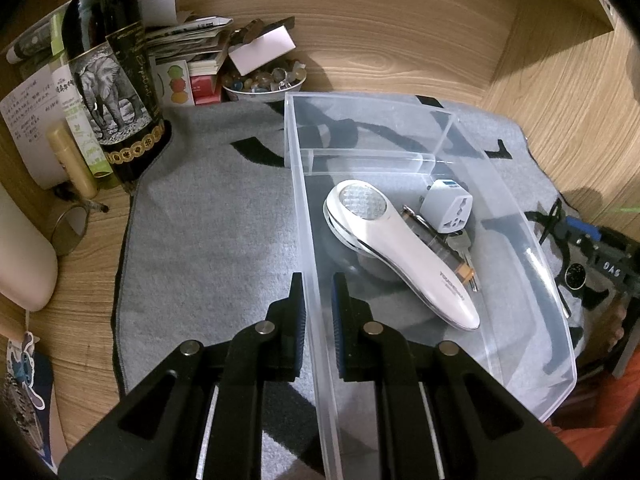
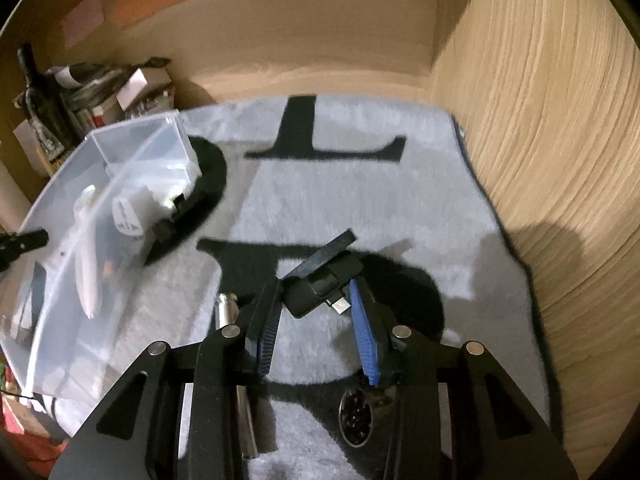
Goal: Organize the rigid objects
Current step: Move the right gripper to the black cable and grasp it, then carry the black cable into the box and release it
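- On the left side of the grey mat (image 1: 208,216), the left gripper (image 1: 319,300) had one finger on each side of the clear box (image 1: 532,240) wall. I could not tell if it squeezed the wall or only stood around it. If it let go, the box could slide on the soft mat.
- Inside the box lay a white handheld device (image 1: 400,252), a white plug adapter (image 1: 448,210) and some keys (image 1: 464,252), all close together. A hard bump could make them rattle and shift.
- Near the front edge of the mat, a silver tube (image 2: 230,320) lay just beside the right gripper's left finger. It could get knocked and roll.
- In the middle of the mat, the right gripper (image 2: 316,302) pinched a small black gadget (image 2: 320,284) with a metal plug. It seemed lifted off the mat. Only the tips of the fingers (image 2: 362,320) touched it, and it sat crooked, so it could twist and drop.
- The view was blurry, so the hand was likely moving fast. It could hit the box wall.
- A dark round thing (image 2: 358,420) lay below the gripper, near the front edge.
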Action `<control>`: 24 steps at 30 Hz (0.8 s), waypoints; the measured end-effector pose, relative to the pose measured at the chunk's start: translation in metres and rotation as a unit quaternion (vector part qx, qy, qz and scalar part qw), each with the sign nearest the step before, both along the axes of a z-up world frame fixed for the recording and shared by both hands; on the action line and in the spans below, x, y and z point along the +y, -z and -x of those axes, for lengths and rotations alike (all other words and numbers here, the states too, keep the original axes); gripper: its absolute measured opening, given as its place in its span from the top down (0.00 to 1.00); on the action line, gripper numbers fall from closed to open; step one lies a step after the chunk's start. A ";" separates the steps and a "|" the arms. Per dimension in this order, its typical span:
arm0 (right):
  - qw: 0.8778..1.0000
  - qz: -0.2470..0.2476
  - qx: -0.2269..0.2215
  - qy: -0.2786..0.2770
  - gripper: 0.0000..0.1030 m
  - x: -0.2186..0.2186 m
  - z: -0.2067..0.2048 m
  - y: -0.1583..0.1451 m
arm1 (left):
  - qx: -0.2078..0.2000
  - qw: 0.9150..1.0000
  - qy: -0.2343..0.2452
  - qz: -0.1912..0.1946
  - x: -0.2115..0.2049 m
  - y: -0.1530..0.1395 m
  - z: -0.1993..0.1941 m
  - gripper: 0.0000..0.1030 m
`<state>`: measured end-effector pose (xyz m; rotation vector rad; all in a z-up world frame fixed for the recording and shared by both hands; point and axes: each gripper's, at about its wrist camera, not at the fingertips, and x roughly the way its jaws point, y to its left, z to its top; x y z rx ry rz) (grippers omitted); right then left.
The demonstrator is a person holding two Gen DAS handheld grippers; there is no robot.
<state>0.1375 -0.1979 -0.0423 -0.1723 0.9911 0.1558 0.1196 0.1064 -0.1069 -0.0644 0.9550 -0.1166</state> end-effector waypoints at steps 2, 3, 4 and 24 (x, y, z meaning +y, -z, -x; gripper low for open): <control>1.000 0.001 -0.014 -0.005 0.69 0.004 0.000 -0.009 | 0.000 1.000 0.000 0.000 0.000 0.000 0.000 0.89; 1.000 0.000 -0.019 -0.008 0.69 0.006 -0.001 -0.012 | 0.000 1.000 0.000 0.000 0.000 0.000 0.000 0.89; 1.000 -0.001 -0.025 -0.012 0.69 0.009 -0.001 -0.015 | 0.000 1.000 0.000 0.000 0.000 0.000 0.000 0.89; 0.988 -0.052 -0.070 -0.127 0.69 0.095 -0.001 -0.039 | -0.003 1.000 -0.001 0.011 0.000 0.000 0.000 0.89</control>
